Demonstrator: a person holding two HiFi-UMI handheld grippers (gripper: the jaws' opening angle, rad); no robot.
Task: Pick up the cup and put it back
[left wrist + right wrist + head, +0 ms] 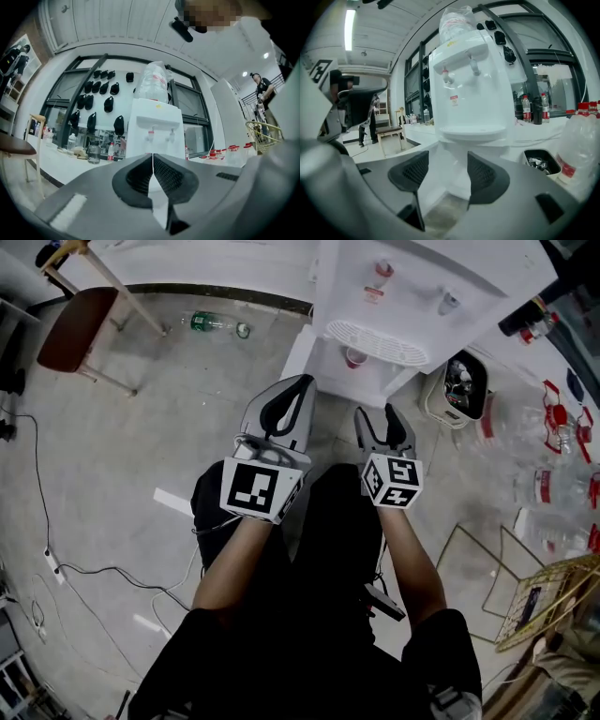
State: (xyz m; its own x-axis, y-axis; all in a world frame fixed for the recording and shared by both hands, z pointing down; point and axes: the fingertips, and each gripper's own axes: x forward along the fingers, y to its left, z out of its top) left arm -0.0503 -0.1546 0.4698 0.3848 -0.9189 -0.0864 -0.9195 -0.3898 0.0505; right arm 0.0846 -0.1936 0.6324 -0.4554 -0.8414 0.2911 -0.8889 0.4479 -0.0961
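The cup (pixel 355 357) in the dispenser (pixel 422 287) looks light, thin-walled and crushable — pinch gently across its sides. Left gripper (pixel 302 382) jaws pressed together; right gripper (pixel 377 413) jaws spread, empty.

Left hand-held gripper (pixel 302 382) closed, right hand-held gripper (pixel 377 412) parted

white water dispenser (pixel 403 287) with a red tap (pixel 382 270) and a grey tap (pixel 448 303); reddish cup (pixel 354 357) below. grey left gripper (pixel 307 381) and right gripper (pixel 377 412), black meshed pads (pixel 486 176), black-and-white square-patterned cubes. green bottle (pixel 216 323) on mottled grey floor (pixel 112 446).
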